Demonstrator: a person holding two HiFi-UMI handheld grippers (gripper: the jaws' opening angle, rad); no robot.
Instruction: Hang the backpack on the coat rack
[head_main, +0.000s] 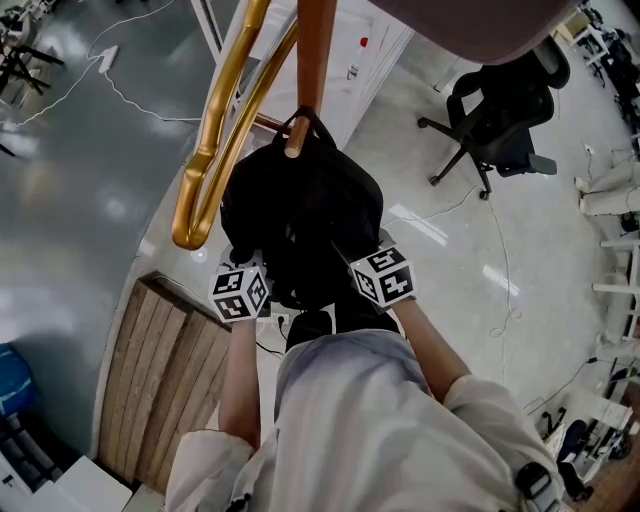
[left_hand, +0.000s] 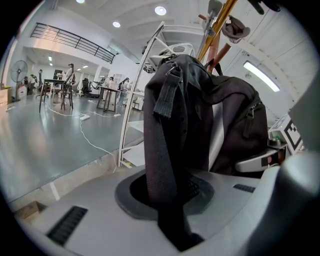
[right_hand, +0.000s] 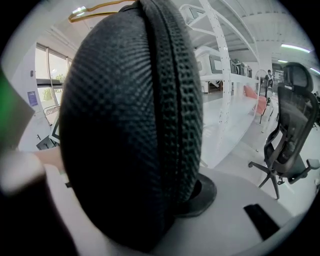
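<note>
Backpack (head_main: 300, 220) hangs at the coat rack (head_main: 315, 50), just ahead of me; its top handle (head_main: 300, 120) looks looped over the wooden peg (head_main: 294, 148). I judge the hanging itself close to done, with the letting-go step in hand. Left hand-held gripper (left_hand: 167, 197) is nearly closed, pinching the flat webbing strap (left_hand: 162, 150) that drops from the bag's shoulder. Right hand-held gripper (right_hand: 165, 200) stands moderately wide, clamped on the padded strap (right_hand: 130, 130), which fills the gap between its jaws. The next move calls for checking that the peg alone carries the load, then freeing both straps and backing off without dragging the bag sideways off the peg. The handle's seat is shallow from what I can see, so a tug could lift it off. The rack's curved gold arm (head_main: 215, 130) sweeps down close to the bag's left side and crowds my left approach. A white shelf frame (left_hand: 137, 100) stands behind the rack. An office chair (head_main: 500, 120) is well apart to the right. A cable (head_main: 130, 100) and a wooden panel (head_main: 165, 370) lie on the floor, neither in the way.
</note>
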